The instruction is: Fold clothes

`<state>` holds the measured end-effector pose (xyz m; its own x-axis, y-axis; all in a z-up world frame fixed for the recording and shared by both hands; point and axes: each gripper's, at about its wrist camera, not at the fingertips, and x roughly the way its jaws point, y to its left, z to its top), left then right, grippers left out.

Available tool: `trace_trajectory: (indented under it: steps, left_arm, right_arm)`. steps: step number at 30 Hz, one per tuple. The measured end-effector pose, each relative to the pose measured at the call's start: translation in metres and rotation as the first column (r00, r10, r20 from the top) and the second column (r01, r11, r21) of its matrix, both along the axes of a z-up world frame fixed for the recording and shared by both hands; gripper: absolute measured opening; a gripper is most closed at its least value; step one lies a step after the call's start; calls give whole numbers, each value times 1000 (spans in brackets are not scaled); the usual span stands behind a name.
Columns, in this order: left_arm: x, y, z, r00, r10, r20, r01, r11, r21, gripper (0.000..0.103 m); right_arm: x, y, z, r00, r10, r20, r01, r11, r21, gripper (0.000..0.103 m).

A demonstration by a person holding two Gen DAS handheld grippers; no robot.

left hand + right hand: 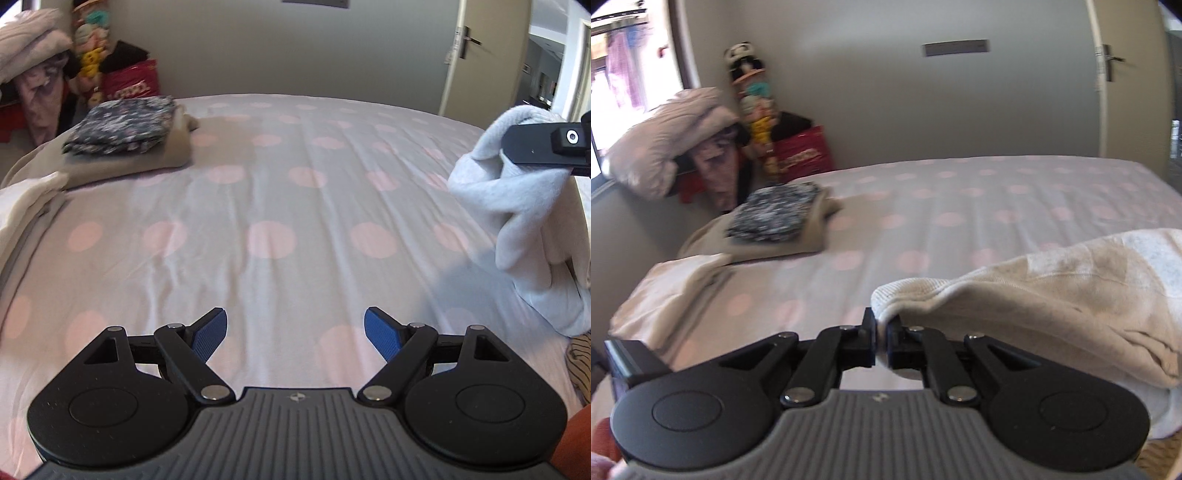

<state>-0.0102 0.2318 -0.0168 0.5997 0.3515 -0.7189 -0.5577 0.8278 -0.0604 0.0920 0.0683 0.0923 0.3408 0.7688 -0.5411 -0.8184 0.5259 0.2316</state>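
My right gripper (882,341) is shut on the ribbed edge of a cream and white garment (1052,295), which trails off to the right above the bed. In the left wrist view the same garment (517,206) hangs in a bunch at the right edge, lifted off the sheet by the right gripper's black finger (535,144). My left gripper (295,336) hovers open over the spotted bed sheet (273,206) with nothing between its blue pads.
A folded stack, floral piece (122,125) on a beige one (155,155), lies at the bed's far left. A folded cream garment (26,206) sits at the left edge. A striped cloth (580,362) lies at the right. Bedding, toys and a red bag (129,81) fill the corner.
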Motion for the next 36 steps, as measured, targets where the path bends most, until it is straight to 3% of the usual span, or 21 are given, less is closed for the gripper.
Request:
trace_trajectory:
  steps: [5,10,17,19,21,25,29,31,35,36]
  left_arm:
    - [-27,24,-2,997,81,-17,-82,997,-9,82]
    - [-40,33,-4,992,119,-33,-120,993,-18,82]
    - [-40,40,-6,985,166,-47,-168,985,-32,82]
    - [-39,40,-3,985,167,-36,-168,985,-47,82]
    - [-36,38,0,988,155,-18,-156,987,-46,82]
    - [-22,31,5,995,95,14,-94,994,-51,82]
    - [-5,23,2,1000,7,24,-5,995,-98,82]
    - [3,19,-3,999,-34,17,36,993,-113,82]
    - [21,11,-17,996,-87,-6,85,983,-164,82]
    - [25,9,-20,995,-99,-8,96,980,-175,82]
  right_arm:
    - [-40,38,-14,992,114,-49,-114,993,12,7]
    - [-39,46,-40,994,78,-80,-83,994,-65,7]
    - [-28,15,-72,988,55,-142,-75,987,-139,22]
    - [-24,3,-77,989,35,-145,-58,987,-152,33]
    - [-18,-9,-79,990,12,-141,-35,987,-160,39]
    - [2,-27,-83,993,-58,-99,36,976,-215,42]
    - [23,-42,-89,991,-128,-39,112,953,-281,50]
    - [34,-48,-93,988,-152,-12,141,938,-317,59]
    - [58,-61,-100,979,-201,22,195,906,-376,67]
    - [65,-65,-102,976,-215,30,209,897,-390,75]
